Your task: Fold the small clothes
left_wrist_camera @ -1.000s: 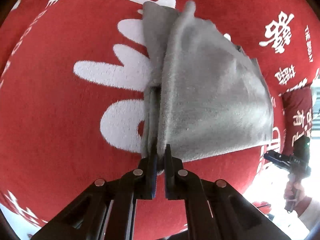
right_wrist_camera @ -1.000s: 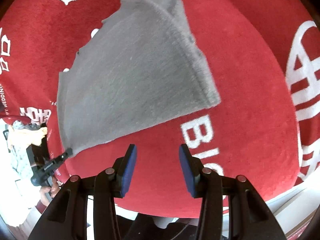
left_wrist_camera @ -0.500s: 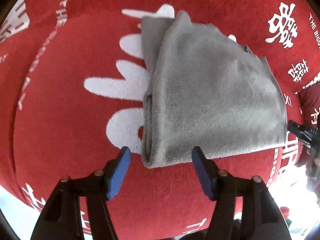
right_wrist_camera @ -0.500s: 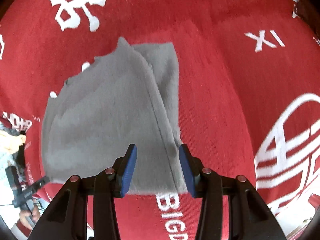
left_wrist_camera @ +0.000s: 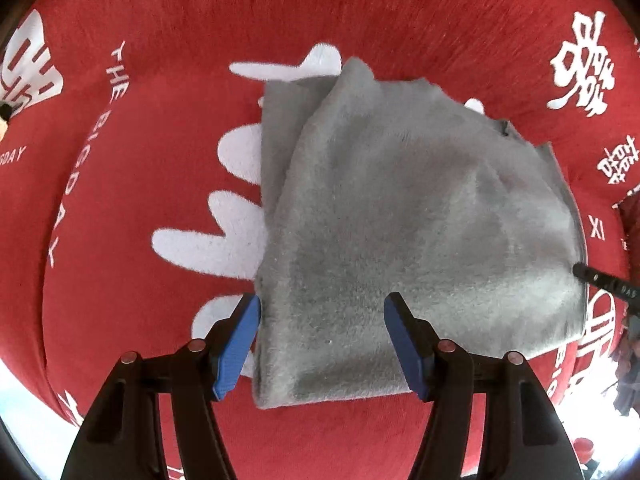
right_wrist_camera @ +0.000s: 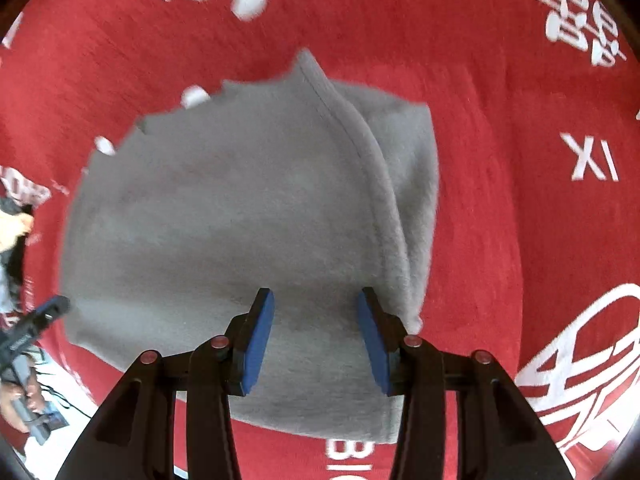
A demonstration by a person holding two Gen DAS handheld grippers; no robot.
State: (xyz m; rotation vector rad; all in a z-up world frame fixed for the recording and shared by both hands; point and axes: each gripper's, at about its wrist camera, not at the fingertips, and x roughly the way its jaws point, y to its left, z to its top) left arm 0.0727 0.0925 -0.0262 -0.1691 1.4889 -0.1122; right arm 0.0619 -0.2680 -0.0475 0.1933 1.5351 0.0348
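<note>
Two grippers, left gripper (left_wrist_camera: pixel 322 338) and right gripper (right_wrist_camera: pixel 316 336), are hovering wide open (holding nothing) over the folded grey fleece garment (left_wrist_camera: pixel 400 220), needing aligned corner pinches next.

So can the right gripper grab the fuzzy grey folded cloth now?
Probably yes. The right gripper is open with the fuzzy grey folded cloth lying right between and below its blue pads, and nothing covers the cloth on the red printed cover.

A red cloth (left_wrist_camera: pixel 360 20) printed with white letters and characters (among them "XI" at the right of the frame) is spread across the whole view. At the centre, a folded grey garment (left_wrist_camera: pixel 400 240) is laid flat on it.
</note>
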